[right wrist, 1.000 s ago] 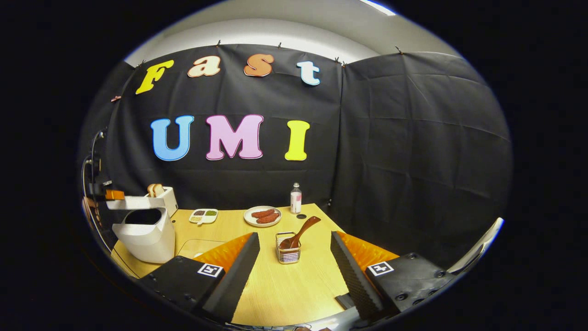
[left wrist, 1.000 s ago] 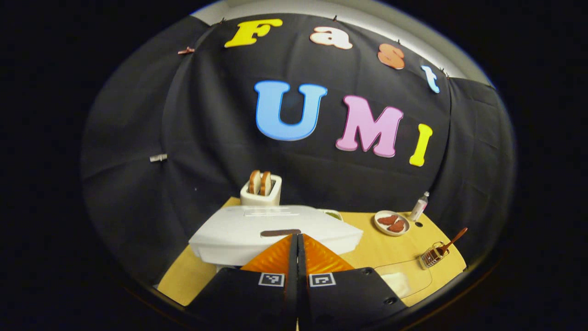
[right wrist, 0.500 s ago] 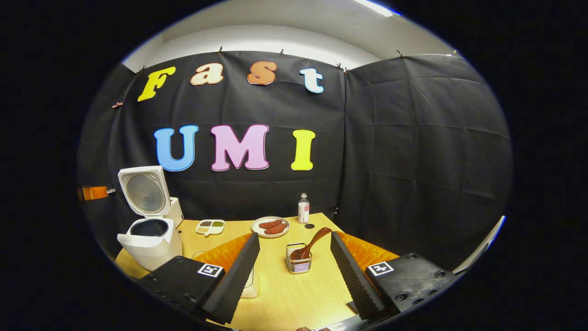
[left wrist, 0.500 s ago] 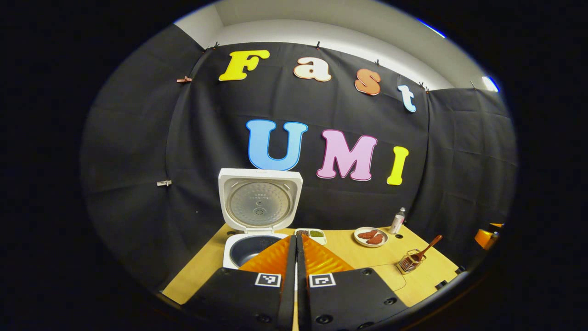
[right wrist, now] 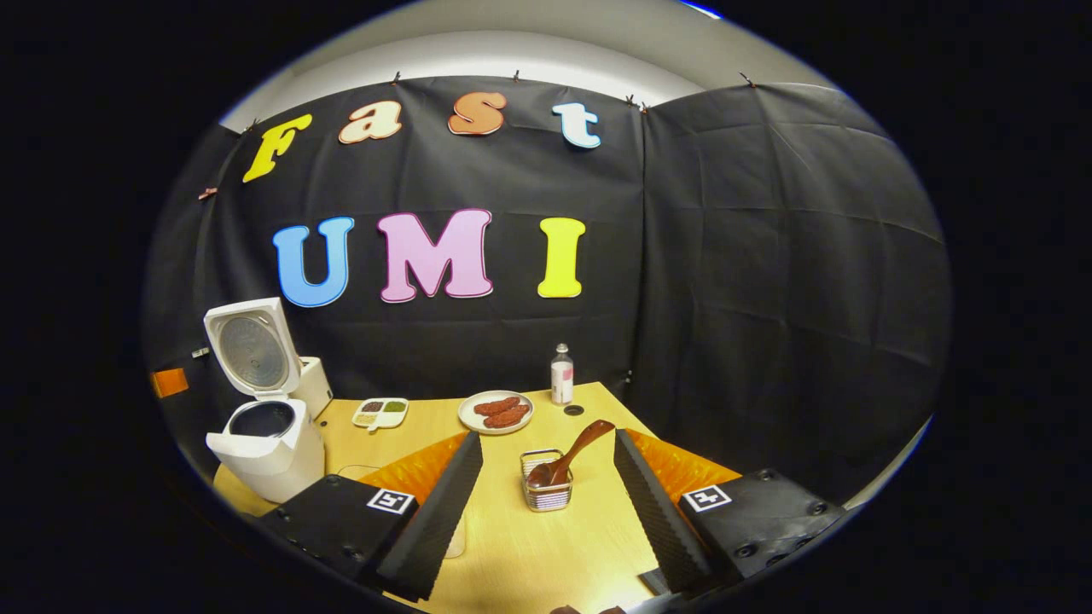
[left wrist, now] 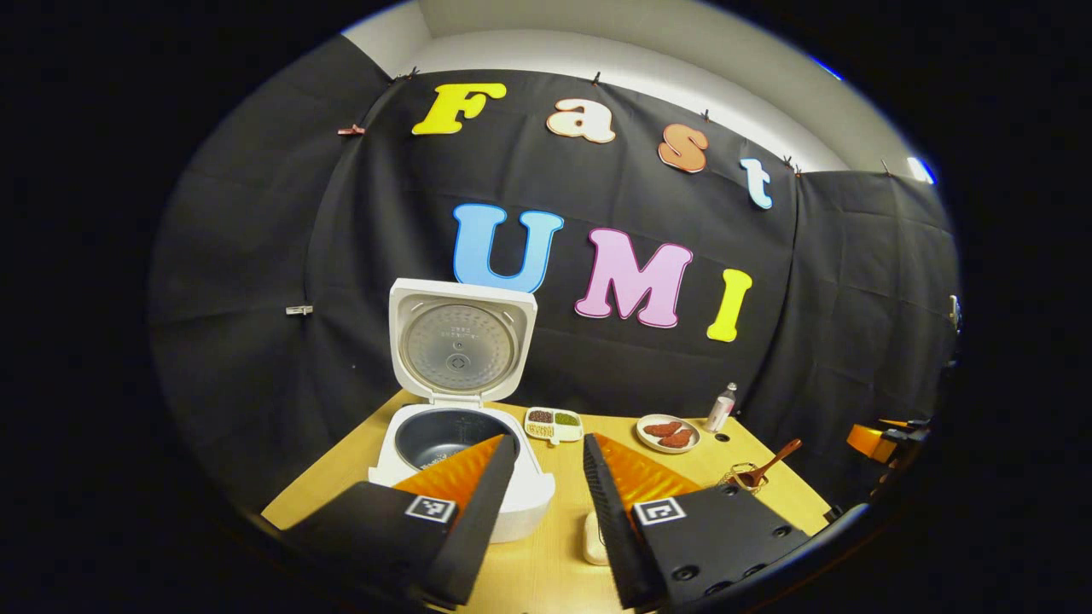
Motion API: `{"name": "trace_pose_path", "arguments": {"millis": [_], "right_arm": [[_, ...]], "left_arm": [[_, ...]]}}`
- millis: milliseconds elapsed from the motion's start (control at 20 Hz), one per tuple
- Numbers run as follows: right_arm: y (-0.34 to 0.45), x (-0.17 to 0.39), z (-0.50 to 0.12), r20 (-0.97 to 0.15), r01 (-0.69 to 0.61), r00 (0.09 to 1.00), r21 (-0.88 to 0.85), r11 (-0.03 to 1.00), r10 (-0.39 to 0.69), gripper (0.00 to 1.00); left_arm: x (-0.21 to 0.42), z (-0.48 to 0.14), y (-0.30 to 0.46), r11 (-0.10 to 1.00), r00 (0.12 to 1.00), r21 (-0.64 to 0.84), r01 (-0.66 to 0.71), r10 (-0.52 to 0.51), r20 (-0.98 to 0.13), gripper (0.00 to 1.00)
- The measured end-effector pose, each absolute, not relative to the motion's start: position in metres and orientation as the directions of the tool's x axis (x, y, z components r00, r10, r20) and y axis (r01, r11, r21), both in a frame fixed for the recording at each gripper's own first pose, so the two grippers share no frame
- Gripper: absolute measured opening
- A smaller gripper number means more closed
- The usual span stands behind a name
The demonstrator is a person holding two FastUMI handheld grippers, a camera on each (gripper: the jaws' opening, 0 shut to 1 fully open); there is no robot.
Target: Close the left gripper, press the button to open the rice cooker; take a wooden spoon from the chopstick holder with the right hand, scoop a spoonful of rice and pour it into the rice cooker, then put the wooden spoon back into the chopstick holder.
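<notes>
Rice cooker (left wrist: 461,443) is standing lid-up at lower left; both tongs, left (left wrist: 550,452) and right (right wrist: 548,448), are gaping apart, the right ones framing the wooden spoon (right wrist: 567,450).

Blk gripper bodies w/ screws, square b/w marker tags, ribbed wedge fingers (right wrist: 452,495).

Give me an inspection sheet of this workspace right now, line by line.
Surface: wooden table, bare in front.
Job's things: rice cooker lid up, pot dark inside; spoon standing in wire holder.
Clutter: toaster, divided dish, plate, bottle.
Grippers: left gripper open near the cooker; right gripper open, short of the holder.
Cables: nothing seen.
Surroundings: black cloth wall.
</notes>
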State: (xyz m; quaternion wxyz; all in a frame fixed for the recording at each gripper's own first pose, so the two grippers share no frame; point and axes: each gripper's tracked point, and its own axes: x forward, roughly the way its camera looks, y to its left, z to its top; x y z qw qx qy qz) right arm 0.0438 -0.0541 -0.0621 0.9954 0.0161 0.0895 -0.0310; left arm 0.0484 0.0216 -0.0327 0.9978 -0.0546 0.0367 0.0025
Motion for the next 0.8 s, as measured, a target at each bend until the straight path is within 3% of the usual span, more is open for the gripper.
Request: {"name": "trace_pose_path", "arguments": {"millis": [100, 150, 400, 800], "right_arm": [[-0.064, 0.065, -0.074, -0.208, 0.050, 0.977, 0.042, 0.998, -0.040, 0.98], [-0.069, 0.075, -0.083, -0.231, 0.041, 0.973, 0.056, 0.998, -0.027, 0.98], [-0.085, 0.124, -0.128, -0.345, 0.022, 0.938, 0.166, 0.986, 0.037, 0.98], [-0.100, 0.189, -0.218, -0.514, 0.040, 0.852, 0.247, 0.968, 0.096, 0.99]], "left_arm": [[0.054, -0.033, 0.017, 0.993, 0.996, -0.105, -0.044, 0.036, -0.079, 0.95], [0.054, -0.031, 0.017, 0.993, 0.995, -0.102, -0.067, 0.060, -0.074, 0.98], [0.053, -0.030, 0.007, 0.986, 0.984, 0.026, -0.166, 0.167, -0.063, 0.95], [0.051, -0.067, -0.047, 0.980, 0.968, 0.054, -0.194, 0.200, -0.152, 0.95]]}}
